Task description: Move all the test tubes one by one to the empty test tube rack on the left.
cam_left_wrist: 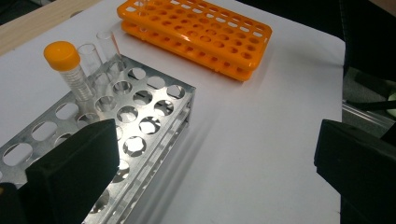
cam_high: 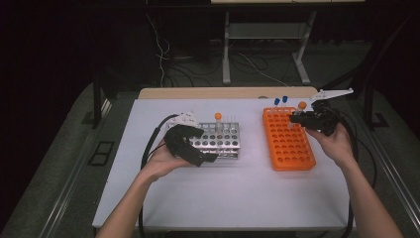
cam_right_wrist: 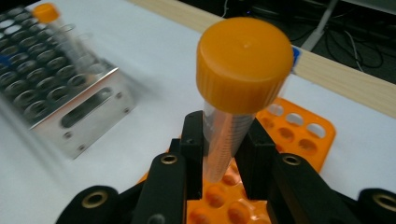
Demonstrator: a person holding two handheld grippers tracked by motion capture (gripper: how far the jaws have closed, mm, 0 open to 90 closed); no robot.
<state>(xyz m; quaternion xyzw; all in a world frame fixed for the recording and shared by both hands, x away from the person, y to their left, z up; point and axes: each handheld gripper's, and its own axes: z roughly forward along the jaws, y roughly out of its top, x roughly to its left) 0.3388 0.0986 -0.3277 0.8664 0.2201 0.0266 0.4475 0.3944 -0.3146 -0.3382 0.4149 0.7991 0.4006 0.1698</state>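
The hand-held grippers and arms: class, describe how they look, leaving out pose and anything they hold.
The left hand-held gripper and right hand-held gripper have black, blocky bodies with flat black jaws. A black cable trails from the left one. The right gripper view shows brass-coloured pivot rivets on its linkage, and a grey three-cornered plate tops it. Both forearms are bare, without sleeves.

I can read no word, label or brand anywhere. The clear plastic tube with the orange screw cap point(cam_right_wrist: 229, 135) carries fine graduation marks, but they blur beyond reading for me.
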